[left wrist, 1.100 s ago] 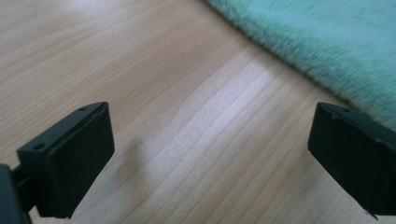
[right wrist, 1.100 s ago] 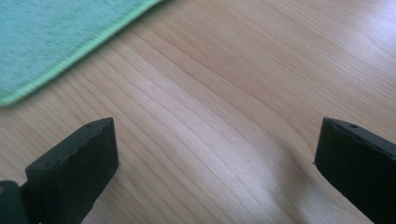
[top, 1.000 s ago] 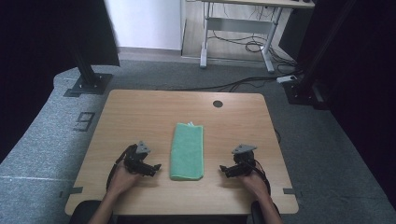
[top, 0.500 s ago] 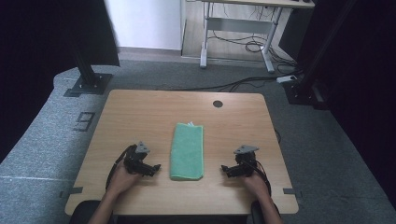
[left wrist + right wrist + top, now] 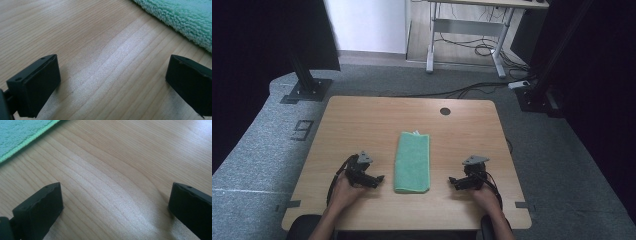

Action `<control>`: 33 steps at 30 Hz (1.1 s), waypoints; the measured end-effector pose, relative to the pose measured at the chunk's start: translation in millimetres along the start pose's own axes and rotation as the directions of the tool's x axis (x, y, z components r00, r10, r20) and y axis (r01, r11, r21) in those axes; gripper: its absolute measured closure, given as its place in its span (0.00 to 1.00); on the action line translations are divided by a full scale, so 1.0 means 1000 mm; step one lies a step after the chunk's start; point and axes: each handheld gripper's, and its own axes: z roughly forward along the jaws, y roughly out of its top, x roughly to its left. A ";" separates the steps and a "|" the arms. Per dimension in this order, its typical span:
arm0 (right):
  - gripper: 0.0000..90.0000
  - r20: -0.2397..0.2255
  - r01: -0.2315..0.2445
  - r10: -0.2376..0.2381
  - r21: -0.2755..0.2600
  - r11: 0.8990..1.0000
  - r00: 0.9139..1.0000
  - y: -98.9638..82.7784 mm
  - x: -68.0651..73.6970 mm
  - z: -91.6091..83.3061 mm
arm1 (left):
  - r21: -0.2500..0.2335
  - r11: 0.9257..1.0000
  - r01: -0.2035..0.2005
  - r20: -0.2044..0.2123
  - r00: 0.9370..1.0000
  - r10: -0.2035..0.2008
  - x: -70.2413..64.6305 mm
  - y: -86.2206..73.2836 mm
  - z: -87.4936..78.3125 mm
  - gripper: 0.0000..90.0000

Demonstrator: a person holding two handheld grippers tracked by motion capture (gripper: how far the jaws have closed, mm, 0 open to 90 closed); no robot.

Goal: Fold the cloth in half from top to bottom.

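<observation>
Two grippers rest on the wooden table (image 5: 362, 125), jaws spread wide and empty, flanking a folded green towel (image 5: 412, 161) that lies midway between left gripper (image 5: 371, 179) and right gripper (image 5: 458, 183), its long axis pointing away from the person.

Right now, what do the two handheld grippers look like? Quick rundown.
Both are black: left gripper, right gripper. Each has two blocky rectangular jaws with small screw holes, a grey three-cornered plate on top and a black cable looping behind. Forearms bare, no sleeves in sight.
</observation>
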 end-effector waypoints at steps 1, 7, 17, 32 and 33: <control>0.00 0.001 0.000 0.000 0.000 1.000 1.000 0.000 0.000 0.000 | -0.002 1.000 0.003 0.000 1.000 -0.003 0.000 0.000 0.000 0.00; 0.00 0.000 0.000 0.000 0.000 1.000 1.000 0.000 0.000 0.000 | -0.001 1.000 0.009 -0.008 1.000 -0.009 0.000 0.001 0.001 0.00; 0.00 0.001 -0.001 0.001 0.000 1.000 1.000 0.000 0.000 0.000 | 0.019 1.000 0.014 -0.014 1.000 -0.014 -0.006 0.013 0.004 0.00; 0.00 0.000 0.000 0.000 0.000 1.000 1.000 0.000 0.000 0.000 | -0.028 1.000 0.005 0.022 1.000 -0.004 -0.013 0.047 0.006 0.00; 0.00 0.000 -0.001 0.001 0.000 1.000 1.000 0.000 0.000 0.000 | -0.028 1.000 0.003 0.017 1.000 -0.003 -0.014 0.050 0.007 0.00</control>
